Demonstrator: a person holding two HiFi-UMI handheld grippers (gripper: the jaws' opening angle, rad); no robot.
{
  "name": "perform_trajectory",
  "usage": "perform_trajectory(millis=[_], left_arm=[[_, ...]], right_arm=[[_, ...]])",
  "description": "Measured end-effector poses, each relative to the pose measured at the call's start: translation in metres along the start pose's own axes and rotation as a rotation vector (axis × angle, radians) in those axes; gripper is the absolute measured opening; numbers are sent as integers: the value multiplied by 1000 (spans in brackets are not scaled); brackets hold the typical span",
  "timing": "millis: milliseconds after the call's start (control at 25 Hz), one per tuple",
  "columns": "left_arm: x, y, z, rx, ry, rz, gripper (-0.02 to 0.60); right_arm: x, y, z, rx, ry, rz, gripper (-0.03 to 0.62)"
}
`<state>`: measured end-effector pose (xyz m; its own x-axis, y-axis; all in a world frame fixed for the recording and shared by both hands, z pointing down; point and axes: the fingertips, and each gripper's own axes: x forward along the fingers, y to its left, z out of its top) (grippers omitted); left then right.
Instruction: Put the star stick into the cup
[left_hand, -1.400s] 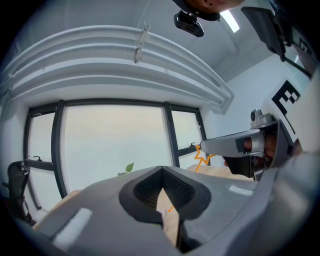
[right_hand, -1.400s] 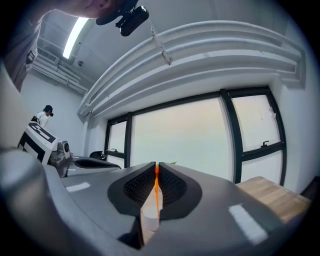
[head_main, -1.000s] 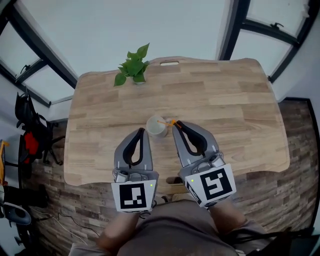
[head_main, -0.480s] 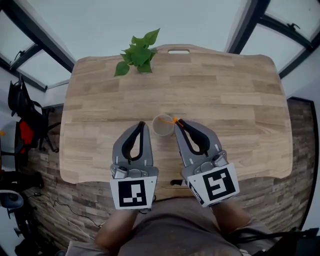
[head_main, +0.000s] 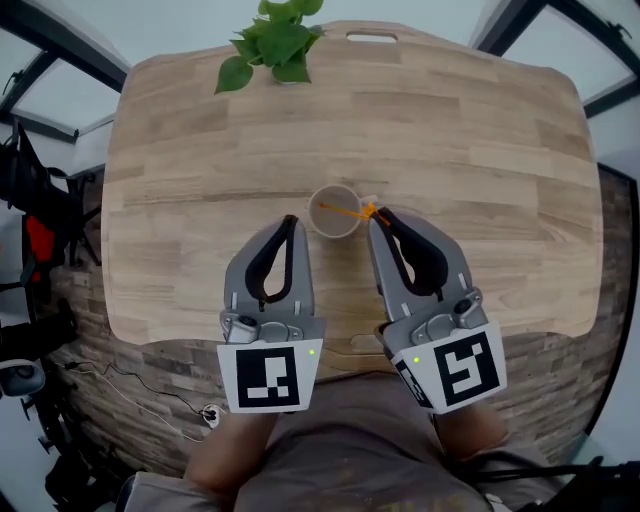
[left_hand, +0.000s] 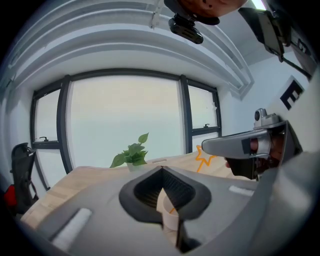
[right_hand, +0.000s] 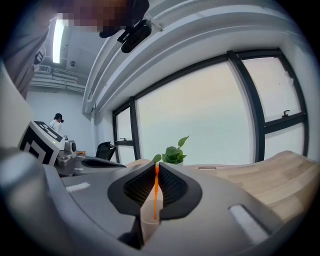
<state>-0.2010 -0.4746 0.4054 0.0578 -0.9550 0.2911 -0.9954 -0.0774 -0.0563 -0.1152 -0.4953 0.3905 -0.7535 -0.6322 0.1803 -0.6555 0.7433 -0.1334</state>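
Observation:
A pale paper cup (head_main: 335, 210) stands upright near the middle of the wooden table (head_main: 480, 150). My right gripper (head_main: 378, 213) is shut on the orange star stick (head_main: 345, 209) just right of the cup's rim. The star (head_main: 368, 211) sits at the jaw tips, and the thin shaft slants down into the cup's mouth. In the right gripper view the stick (right_hand: 156, 192) runs from the closed tips into the cup (right_hand: 150, 220). My left gripper (head_main: 290, 220) is shut on nothing, just left of the cup. Its view shows the star (left_hand: 204, 156) and the cup (left_hand: 169, 212).
A small green potted plant (head_main: 275, 40) stands at the table's far edge, left of centre, and shows in both gripper views (left_hand: 132, 155) (right_hand: 172, 152). A slot handle (head_main: 372, 38) is cut into the far edge. Black office chairs (head_main: 30, 190) stand left of the table.
The head view has tilted, so table and plant slid up the frame. Both grippers stay beside the cup. The stick's shaft now reaches further across the cup's opening.

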Motion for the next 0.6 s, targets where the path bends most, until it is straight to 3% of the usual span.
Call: perform_trajectory(millis=[360,600], left_arm=[[1,-4,-11,2,23,-21,0],[1,-15,-11,10,24,-37,0]], right_arm=[[-7,-17,-13,31,-3,-74,69],[-13,-21,-12,32,-24,-80,81]])
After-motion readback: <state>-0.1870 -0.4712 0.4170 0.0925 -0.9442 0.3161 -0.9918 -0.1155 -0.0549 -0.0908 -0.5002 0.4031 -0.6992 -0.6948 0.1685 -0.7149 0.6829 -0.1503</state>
